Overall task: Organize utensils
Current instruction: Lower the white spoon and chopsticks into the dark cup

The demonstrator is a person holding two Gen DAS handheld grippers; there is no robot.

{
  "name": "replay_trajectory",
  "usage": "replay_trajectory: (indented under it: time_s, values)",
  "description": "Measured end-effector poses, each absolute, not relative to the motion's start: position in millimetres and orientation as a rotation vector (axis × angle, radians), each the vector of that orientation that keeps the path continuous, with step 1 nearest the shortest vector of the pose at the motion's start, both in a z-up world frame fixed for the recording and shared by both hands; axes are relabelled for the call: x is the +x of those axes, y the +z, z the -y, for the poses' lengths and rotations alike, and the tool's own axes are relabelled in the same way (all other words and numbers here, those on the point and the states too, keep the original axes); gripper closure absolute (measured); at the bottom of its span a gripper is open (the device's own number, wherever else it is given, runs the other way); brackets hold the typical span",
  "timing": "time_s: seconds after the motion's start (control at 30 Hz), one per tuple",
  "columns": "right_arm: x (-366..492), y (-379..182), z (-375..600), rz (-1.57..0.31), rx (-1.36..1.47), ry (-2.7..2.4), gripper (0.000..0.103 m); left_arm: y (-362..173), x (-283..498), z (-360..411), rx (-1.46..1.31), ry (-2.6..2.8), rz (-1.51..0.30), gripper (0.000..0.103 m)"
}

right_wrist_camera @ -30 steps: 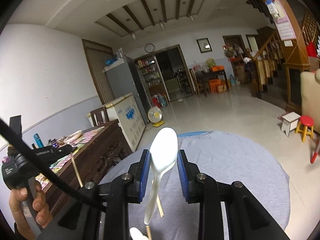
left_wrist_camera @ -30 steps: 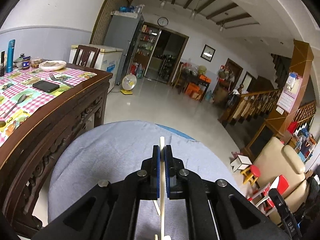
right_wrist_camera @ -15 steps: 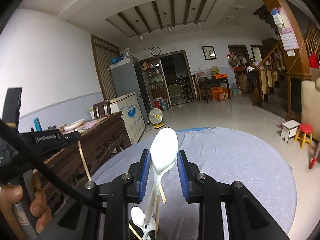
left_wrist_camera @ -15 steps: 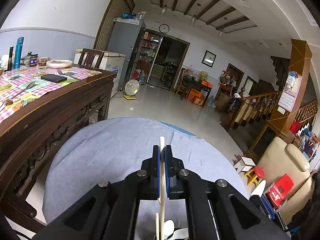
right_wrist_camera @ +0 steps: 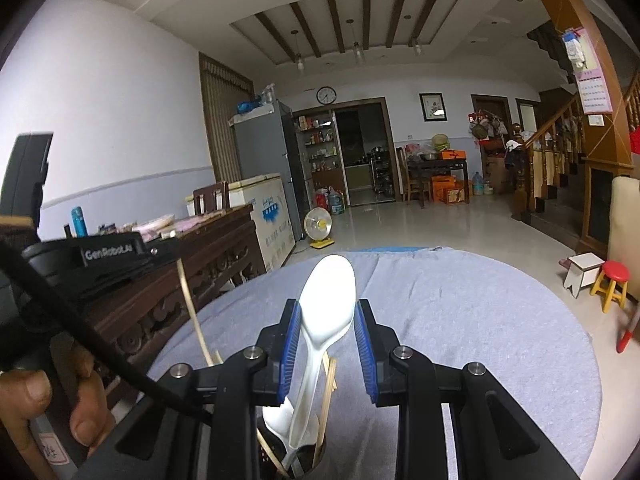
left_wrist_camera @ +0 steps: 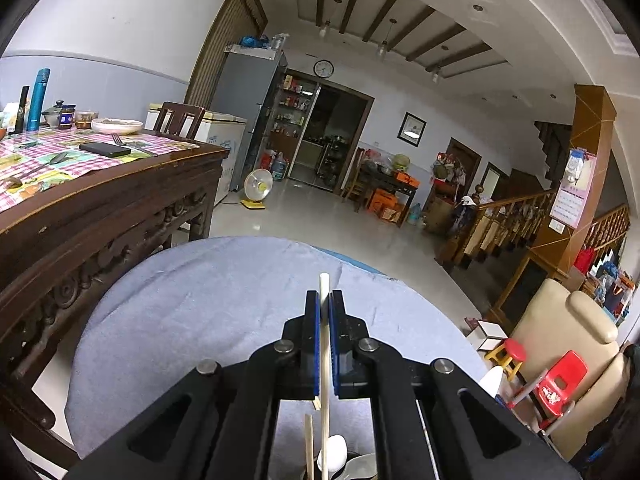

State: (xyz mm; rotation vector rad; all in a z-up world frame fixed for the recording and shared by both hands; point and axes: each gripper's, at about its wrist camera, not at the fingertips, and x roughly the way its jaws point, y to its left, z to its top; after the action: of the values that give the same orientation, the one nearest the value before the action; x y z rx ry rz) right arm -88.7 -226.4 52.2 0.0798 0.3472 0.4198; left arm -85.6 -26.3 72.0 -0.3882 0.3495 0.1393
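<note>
My left gripper [left_wrist_camera: 325, 300] is shut on a pale chopstick [left_wrist_camera: 324, 286] that stands upright between the blue pads. Its lower end reaches down to a dark utensil holder [left_wrist_camera: 360, 465] at the bottom edge, which has white spoons and another chopstick in it. My right gripper [right_wrist_camera: 326, 314] is shut on a white plastic spoon [right_wrist_camera: 330, 292], bowl up, its handle slanting down into the same holder [right_wrist_camera: 316, 465]. In the right wrist view the left gripper [right_wrist_camera: 104, 256] shows at the left with its chopstick [right_wrist_camera: 192, 312] hanging below. Both grippers hover over a round table with a blue-grey cloth [left_wrist_camera: 192, 304].
A carved wooden dining table [left_wrist_camera: 104, 216] with a checked cloth, a phone and dishes stands close on the left. A beige armchair [left_wrist_camera: 568, 340] and a red stool [right_wrist_camera: 614, 280] are on the right. A person's hand [right_wrist_camera: 36, 396] grips the left tool.
Both grippers have sunk toward the round table. The holder with its spoons and chopsticks has come into view under them. Both grips are unchanged.
</note>
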Motion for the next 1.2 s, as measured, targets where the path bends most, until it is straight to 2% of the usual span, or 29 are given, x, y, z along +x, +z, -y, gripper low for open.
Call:
replay_trajectory:
  time_s: [1.2]
  values:
    - [-100.8, -3.3, 219.0, -0.405, 0.014, 0.426, 0.073, 19.6, -86.6, 32.0, -0.388, 0.146, -0.437, 0.099]
